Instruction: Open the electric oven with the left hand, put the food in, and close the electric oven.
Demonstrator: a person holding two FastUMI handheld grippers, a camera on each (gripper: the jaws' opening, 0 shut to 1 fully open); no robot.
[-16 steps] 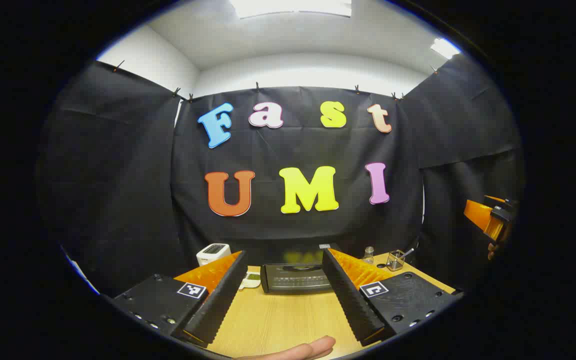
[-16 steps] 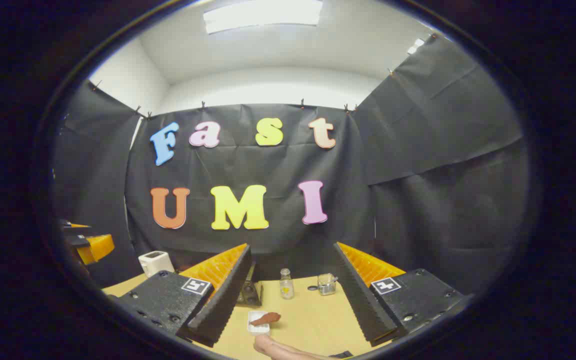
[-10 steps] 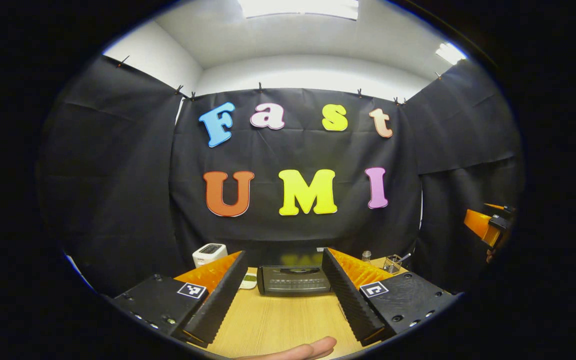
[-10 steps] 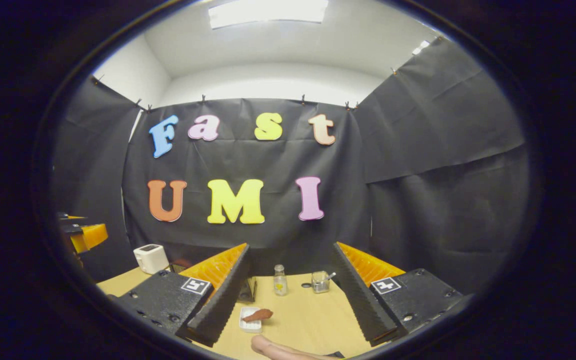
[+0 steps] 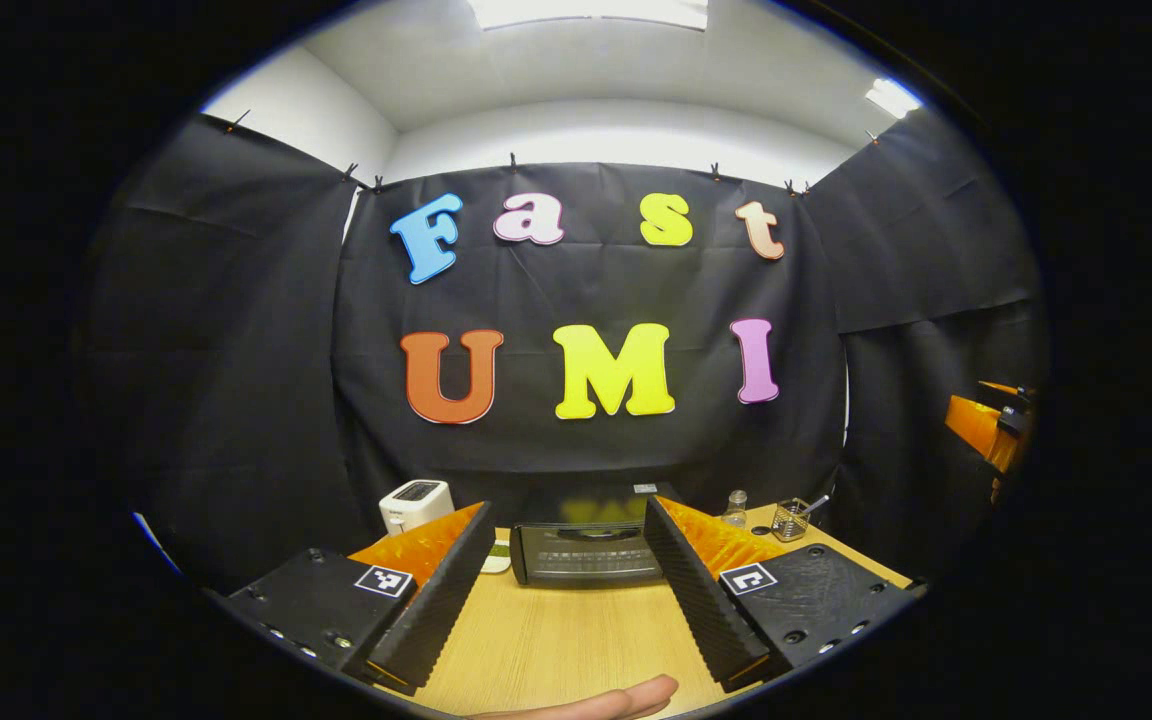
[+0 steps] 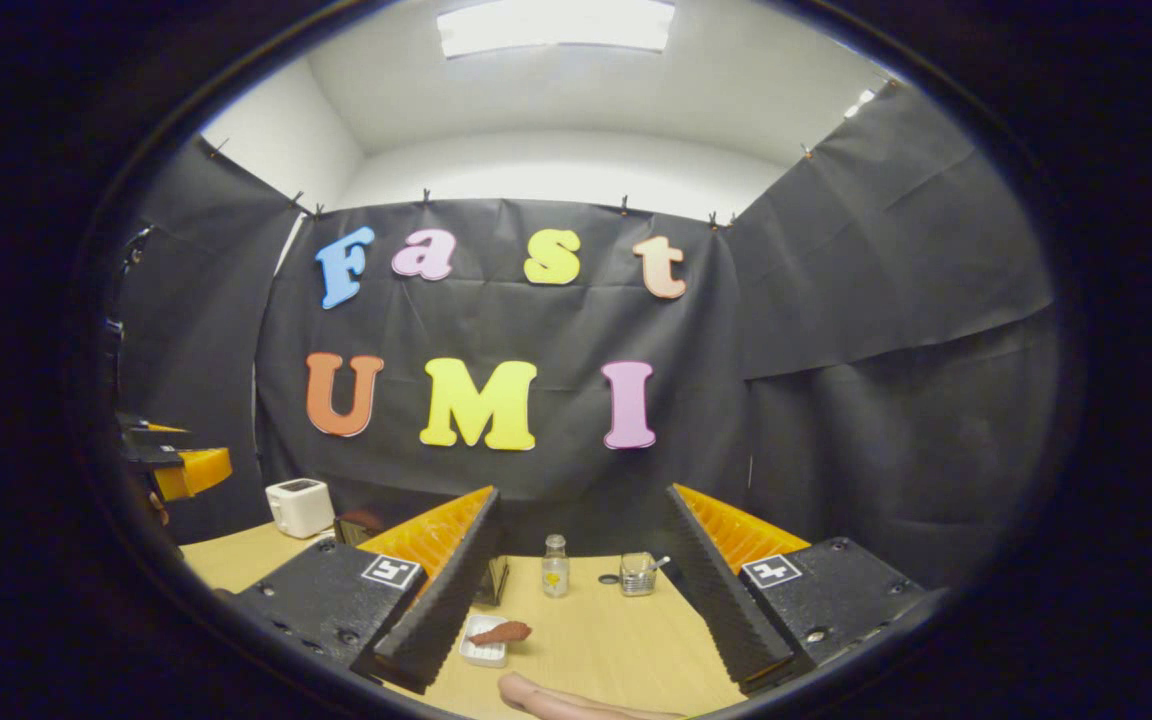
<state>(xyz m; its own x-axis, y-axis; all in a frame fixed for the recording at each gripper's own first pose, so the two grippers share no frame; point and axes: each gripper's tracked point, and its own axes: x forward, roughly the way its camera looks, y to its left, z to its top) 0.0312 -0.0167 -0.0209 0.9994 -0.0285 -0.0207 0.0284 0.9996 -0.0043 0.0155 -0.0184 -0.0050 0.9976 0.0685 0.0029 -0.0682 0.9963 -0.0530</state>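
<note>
A black electric oven [image 5: 586, 552] stands at the back of the wooden table [image 5: 556, 640] with its door closed. My left gripper [image 5: 568, 585] hangs open in front of it, well short of it, with nothing between the fingers. In the right gripper view a brown piece of food [image 6: 501, 632] lies on a small white tray [image 6: 484, 650] on the table. My right gripper [image 6: 576, 600] is open above the table, with the tray just right of its left finger. The oven's corner [image 6: 496, 580] peeks from behind that finger.
A white toaster [image 5: 415, 504] stands left of the oven. A small glass bottle [image 6: 555, 565] and a wire cup with a utensil [image 6: 638, 573] stand at the back right. A fingertip [image 5: 606, 700] shows at the bottom edge. Black cloth walls close off three sides.
Both views have drifted only slightly. In the right gripper view the tray and bottle have slid a little left and down.
</note>
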